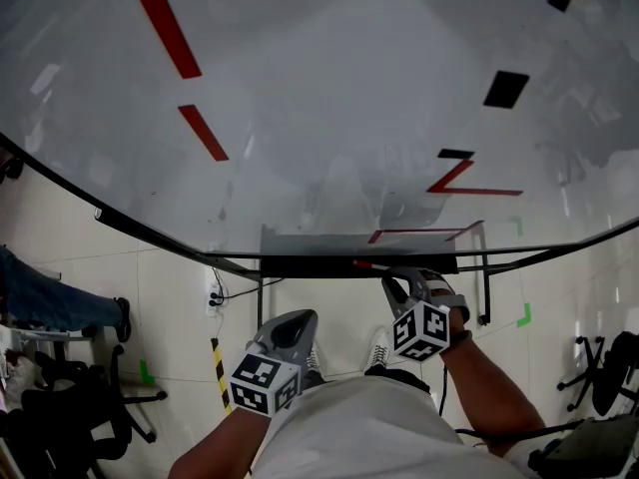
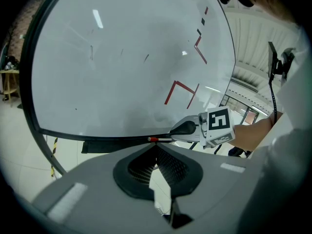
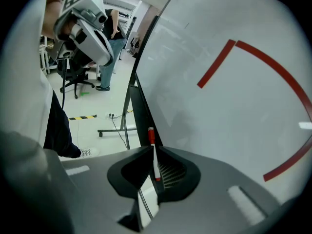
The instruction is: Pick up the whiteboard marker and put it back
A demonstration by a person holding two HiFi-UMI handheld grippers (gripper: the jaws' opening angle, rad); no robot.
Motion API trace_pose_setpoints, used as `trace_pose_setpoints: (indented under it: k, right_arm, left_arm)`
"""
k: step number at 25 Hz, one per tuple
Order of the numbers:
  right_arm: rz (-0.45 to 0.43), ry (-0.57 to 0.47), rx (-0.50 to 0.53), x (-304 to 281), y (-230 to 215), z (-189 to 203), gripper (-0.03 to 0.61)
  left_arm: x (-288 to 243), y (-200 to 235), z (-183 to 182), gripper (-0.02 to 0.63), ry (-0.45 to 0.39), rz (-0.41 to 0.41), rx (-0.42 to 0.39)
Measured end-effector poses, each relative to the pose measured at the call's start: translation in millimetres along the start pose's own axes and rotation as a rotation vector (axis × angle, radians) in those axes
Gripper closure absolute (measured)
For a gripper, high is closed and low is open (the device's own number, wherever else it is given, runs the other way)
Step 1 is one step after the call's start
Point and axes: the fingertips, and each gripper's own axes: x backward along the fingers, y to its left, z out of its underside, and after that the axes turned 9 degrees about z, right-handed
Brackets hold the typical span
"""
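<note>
The whiteboard marker is white with a red cap and a red end. It sits pinched between the jaws of my right gripper, cap pointing forward along the board's lower edge. In the head view the right gripper holds the marker just at the black tray under the whiteboard. The left gripper view shows the marker's red tip over the tray. My left gripper hangs lower and to the left, shut with nothing in it.
Red lines and black magnets mark the whiteboard. Its stand legs reach down to the tiled floor. A person's leg in jeans and office chairs are at the left. Yellow-black tape lies on the floor.
</note>
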Motion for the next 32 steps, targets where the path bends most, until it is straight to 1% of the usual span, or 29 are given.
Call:
trace_pose_setpoints:
  k: [3,5,6,8,11,14,16,17,19,24,29,32]
  right_arm:
    - [-0.008,-0.009,-0.043,4,0,-2,0.571]
    - [-0.025,-0.021,-0.115,8,-1,-4,0.577]
    - [-0.041,-0.03,-0.172,11,-2,-6,0.577]
    - [-0.088,-0.061,-0.321,17,-3,-10,0.577]
    - [-0.16,-0.12,-0.583,31,-8,-16,0.577]
    - [-0.202,-0.167,-0.825,47,-18,-17,0.577]
    - [-0.223,-0.2,-0.952,59,-24,-18,0.577]
    - [-0.228,-0.214,-0.995,65,-26,-19,0.577]
    - [-0.226,-0.239,-1.041,77,-28,-21,0.577]
    - [-0.182,-0.29,-1.062,107,-27,-30,0.577]
    - [-0.084,-0.291,-1.093,124,-20,-31,0.577]
    - [-0.033,-0.288,-1.13,134,-12,-33,0.577]
  left_arm:
    - [2,-2,-1,0.597,-0.003,0.0,-0.006]
    - [2,-3,-1,0.597,-0.003,0.0,-0.012]
    - [1,-4,-1,0.598,-0.002,0.001,-0.015]
    - [0,-5,-2,0.597,0.0,0.005,-0.021]
    - [-2,-10,-3,0.597,0.006,0.015,-0.031]
    - [-5,-15,-5,0.597,0.006,0.026,-0.043]
    - [-6,-17,-7,0.597,0.004,0.03,-0.049]
    - [-6,-19,-8,0.597,0.002,0.032,-0.052]
    - [-7,-22,-9,0.597,-0.002,0.038,-0.06]
    - [-4,-33,-12,0.598,-0.004,0.087,-0.101]
    - [6,-34,-13,0.597,-0.006,0.143,-0.153]
    - [11,-30,-8,0.597,0.005,0.172,-0.163]
